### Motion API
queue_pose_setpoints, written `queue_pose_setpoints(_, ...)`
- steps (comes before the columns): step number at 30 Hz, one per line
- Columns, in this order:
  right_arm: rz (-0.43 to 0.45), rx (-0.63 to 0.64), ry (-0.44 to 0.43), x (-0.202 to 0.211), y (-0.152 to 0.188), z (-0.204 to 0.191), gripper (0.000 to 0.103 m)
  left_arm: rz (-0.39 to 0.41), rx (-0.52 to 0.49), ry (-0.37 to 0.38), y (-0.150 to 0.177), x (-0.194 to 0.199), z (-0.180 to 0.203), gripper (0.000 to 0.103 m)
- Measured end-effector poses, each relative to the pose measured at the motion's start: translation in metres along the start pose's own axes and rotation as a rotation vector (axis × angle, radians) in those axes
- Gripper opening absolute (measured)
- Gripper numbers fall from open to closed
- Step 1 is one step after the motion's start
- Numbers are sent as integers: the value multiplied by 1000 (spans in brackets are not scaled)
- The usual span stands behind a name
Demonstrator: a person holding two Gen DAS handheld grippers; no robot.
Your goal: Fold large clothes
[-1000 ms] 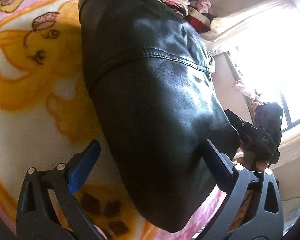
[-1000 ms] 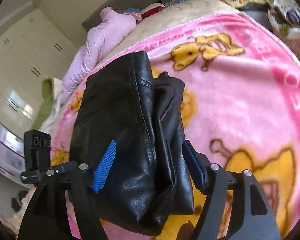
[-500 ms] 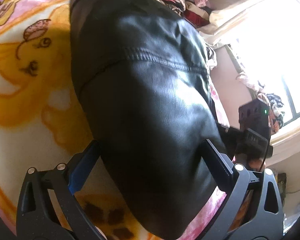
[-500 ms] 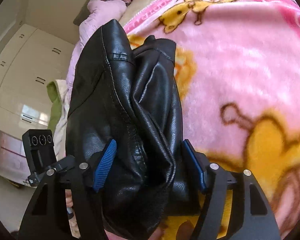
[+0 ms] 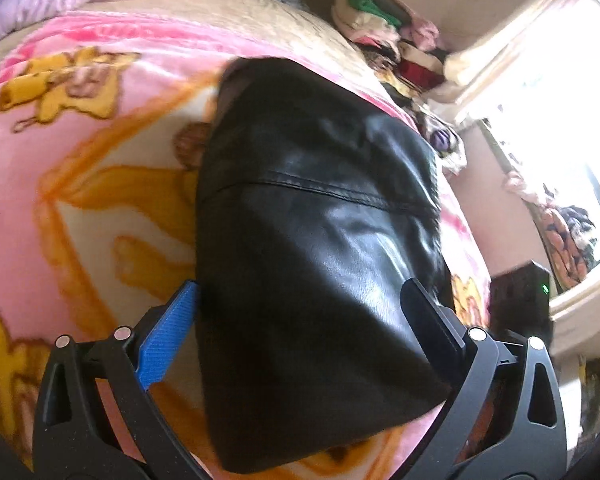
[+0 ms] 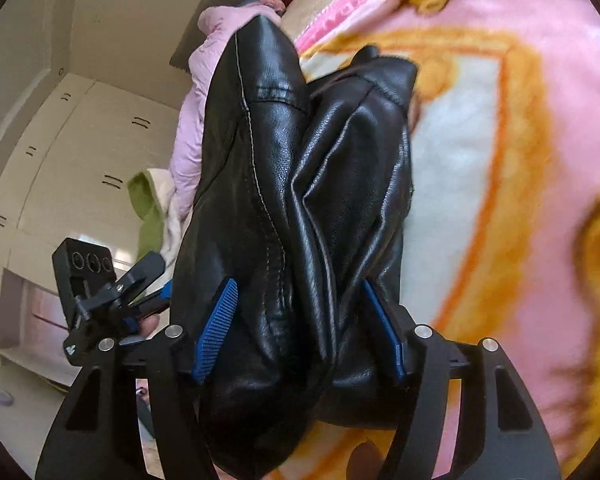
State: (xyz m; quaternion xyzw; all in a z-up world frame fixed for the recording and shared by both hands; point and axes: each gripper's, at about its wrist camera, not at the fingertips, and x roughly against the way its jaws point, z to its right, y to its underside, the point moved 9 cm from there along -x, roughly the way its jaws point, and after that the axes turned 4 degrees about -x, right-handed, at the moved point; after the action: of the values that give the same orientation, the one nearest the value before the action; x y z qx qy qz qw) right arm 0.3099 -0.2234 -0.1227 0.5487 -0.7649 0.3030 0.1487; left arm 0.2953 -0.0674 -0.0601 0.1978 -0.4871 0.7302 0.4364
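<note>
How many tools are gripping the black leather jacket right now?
2. The left tool clamps one end of the black leather jacket; the right tool clamps the bunched folds at the other end, above the pink blanket.

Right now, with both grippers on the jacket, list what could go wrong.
1. The right gripper pinches a thick, slick bundle of the jacket; layers could slip out and the fold would open.
2. The left gripper spans a wide part of the jacket; its pads may lose hold.
3. The far edge could drag on the blanket.
</note>
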Motion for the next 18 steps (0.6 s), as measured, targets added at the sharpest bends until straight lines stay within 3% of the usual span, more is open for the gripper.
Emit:
queue_pose_setpoints(3,11,71,76,1,-3,-2,65,-9,5,-17,8,7,-12,93)
queue_pose_setpoints(5,14,56,122,15,-7,9,78,-34,-25,-39,16,0,-6,93)
queue_pose_setpoints(9,167,115,200,67,-25,7,86,-34,-133,-140,27,-7,0,93)
queue_pose_setpoints(12,266,126,201,80,-51,-5,86,-28,-160,-174,28,-9,5,93)
queue_pose_setpoints(15,290,133,188,65,-74,-17,80,-26,-167,-184,32,-7,5,93)
queue_pose_setpoints(18,314,159,285,36,-101,-19,73,-29,-192,-200,37,-4,8,93)
